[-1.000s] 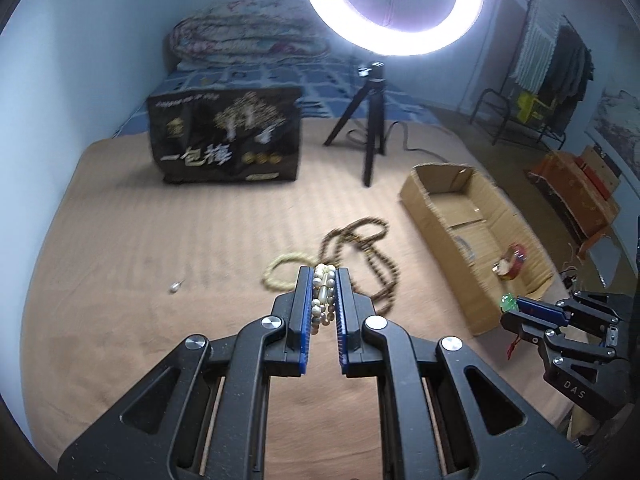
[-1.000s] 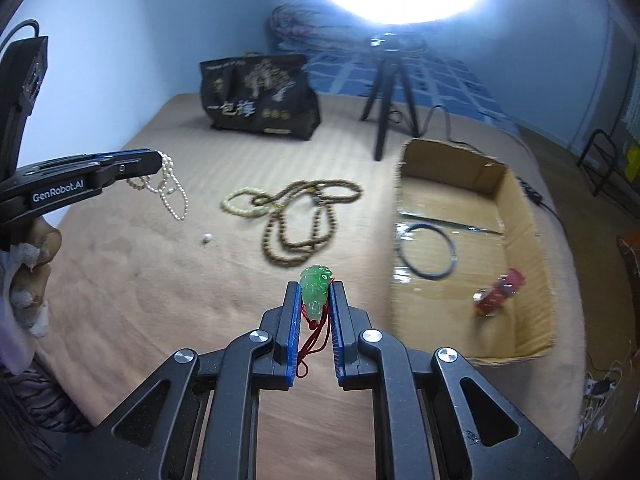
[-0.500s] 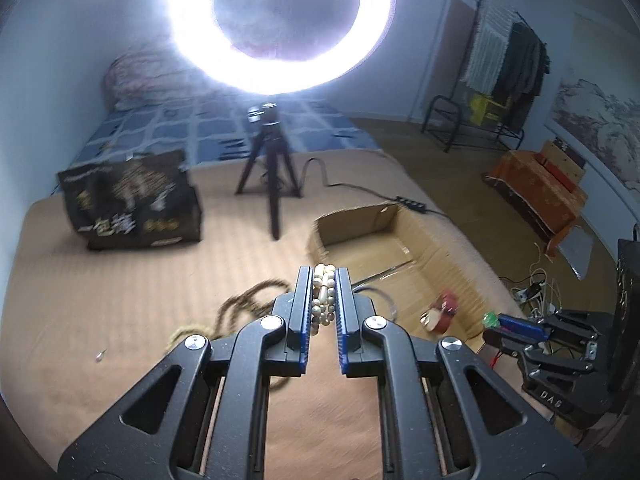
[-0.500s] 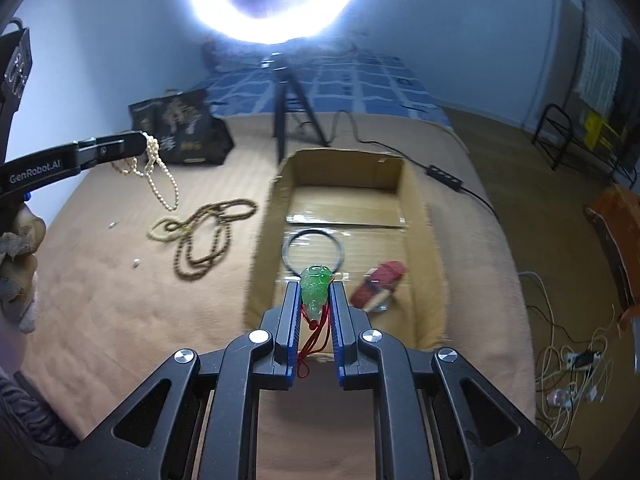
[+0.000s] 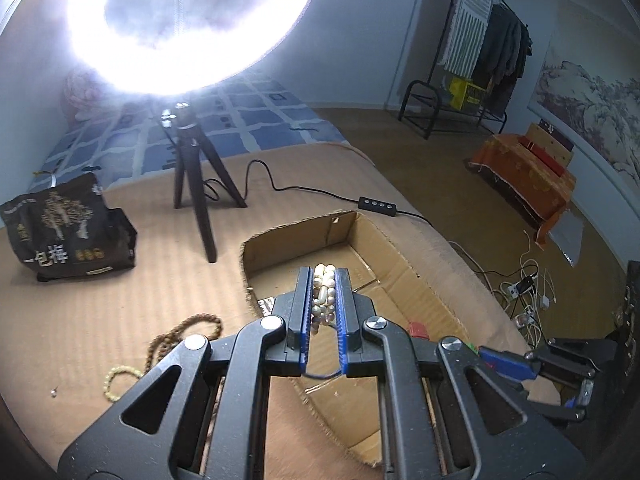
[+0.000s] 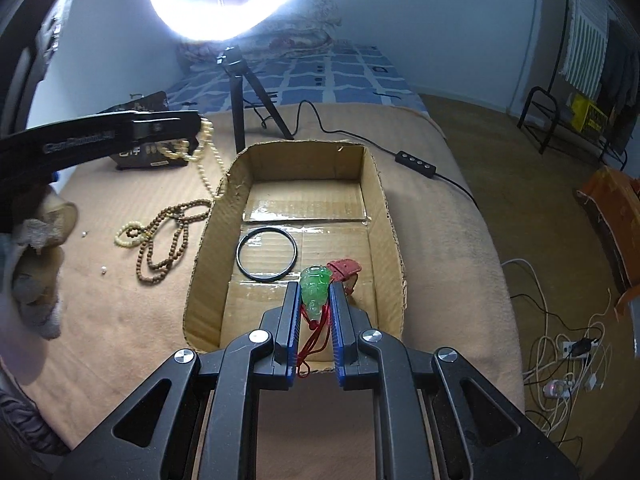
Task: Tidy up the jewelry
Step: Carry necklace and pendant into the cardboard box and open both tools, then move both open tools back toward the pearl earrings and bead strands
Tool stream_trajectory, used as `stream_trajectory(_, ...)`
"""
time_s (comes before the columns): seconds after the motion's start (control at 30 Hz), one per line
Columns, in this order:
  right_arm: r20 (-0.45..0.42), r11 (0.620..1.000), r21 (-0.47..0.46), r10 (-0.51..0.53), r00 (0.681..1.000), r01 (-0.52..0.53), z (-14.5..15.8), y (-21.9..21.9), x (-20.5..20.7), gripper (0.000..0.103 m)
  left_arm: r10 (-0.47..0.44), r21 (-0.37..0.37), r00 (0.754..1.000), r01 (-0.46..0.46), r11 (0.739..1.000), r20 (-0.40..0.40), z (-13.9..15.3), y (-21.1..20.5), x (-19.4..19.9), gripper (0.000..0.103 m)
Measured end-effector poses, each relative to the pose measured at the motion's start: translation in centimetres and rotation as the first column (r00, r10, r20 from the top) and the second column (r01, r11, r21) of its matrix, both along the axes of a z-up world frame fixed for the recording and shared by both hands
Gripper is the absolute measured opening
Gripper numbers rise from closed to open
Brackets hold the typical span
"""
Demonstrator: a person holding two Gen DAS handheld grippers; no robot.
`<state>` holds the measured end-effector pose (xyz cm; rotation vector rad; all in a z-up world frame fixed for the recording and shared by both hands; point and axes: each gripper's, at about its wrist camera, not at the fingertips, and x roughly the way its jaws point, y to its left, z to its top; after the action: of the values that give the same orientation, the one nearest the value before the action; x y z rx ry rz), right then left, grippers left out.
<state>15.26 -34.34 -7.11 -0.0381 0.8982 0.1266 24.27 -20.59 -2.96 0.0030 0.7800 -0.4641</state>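
The green pendant (image 6: 315,294) sits pinched between the narrow-set fingers of the right gripper (image 6: 316,300), its red cord (image 6: 312,340) trailing down between them. It hangs above the near end of the cardboard box (image 6: 390,216), just over the red item (image 6: 345,270) and near the black ring (image 6: 267,254) already lying on the box floor. The pearl necklace (image 5: 324,294) is clamped in the left gripper (image 5: 324,300), fingers close together on a bunched section; in the right wrist view its free loops (image 6: 200,148) dangle beside the box's left wall, outside it.

Judgement: the step in hand is dropping both pieces into the box. The pendant looks ready to release where it is; lowering it first would keep it from bouncing onto the ring. The cord should clear the blue pads before the gripper withdraws, or it may snag. The necklace's hanging loops need carrying fully over the left wall before opening, otherwise the strand may drape across the rim.

Brown bead strand (image 6: 168,236) and pale bracelet (image 6: 126,234) lie on the tan bedcover (image 6: 120,320), not yet boxed. Ring light (image 6: 224,0) glares overhead.
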Motion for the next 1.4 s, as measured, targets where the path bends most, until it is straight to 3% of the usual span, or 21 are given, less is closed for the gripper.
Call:
stream_trajectory(0.27,-0.015,1.0,-0.001,0.006,1.0,-0.006,-0.7,0.1,0.6,0.012,0.002,0.0,0.999,-0.002,1.0,-0.039,-1.5,-1.3,1.2,0.009)
stream_trajectory(0.6,-0.028,1.0,0.001,0.012,1.0,-0.012,-1.0,0.4,0.9,0.013,-0.017,0.02,1.0,0.018,1.0,-0.021,-1.1,-1.9,0.8,0.009)
stream_trajectory(0.63,-0.029,1.0,0.0,0.013,0.999,-0.013,-1.0,0.4,0.9,0.014,-0.017,0.024,1.0,0.017,1.0,-0.021,-1.0,-1.9,0.8,0.016)
stream_trajectory(0.67,-0.028,1.0,0.002,0.015,0.999,-0.015,-1.0,0.5,0.9,0.016,-0.017,0.022,1.0,0.017,1.0,-0.022,-1.0,-1.9,0.7,0.03)
stream_trajectory(0.73,-0.023,1.0,0.003,0.015,1.0,-0.015,-0.9,0.6,0.8,0.033,-0.008,0.025,1.0,0.008,1.0,-0.009,-0.7,-1.8,0.6,0.039)
stream_trajectory(0.87,-0.008,1.0,0.007,0.008,1.0,-0.007,-0.6,0.5,0.6,0.036,-0.005,0.03,1.0,0.006,1.0,-0.011,0.0,-1.5,0.4,0.039)
stream_trajectory(1.17,0.038,1.0,0.007,-0.003,0.999,0.003,1.5,1.4,-1.1,0.036,0.043,0.03,0.996,-0.046,0.999,0.077,4.3,1.3,-2.5,0.039)
stream_trajectory(1.33,0.081,1.0,0.004,0.002,0.997,-0.002,3.1,2.5,-2.8,0.051,0.073,0.04,0.99,-0.079,0.996,0.12,6.2,4.3,-4.7,0.039)
stream_trajectory(1.4,0.094,1.0,0.01,0.006,0.996,-0.007,3.7,3.1,-3.5,0.051,0.087,0.045,0.988,-0.093,0.995,0.126,6.6,5.9,-5.3,0.039)
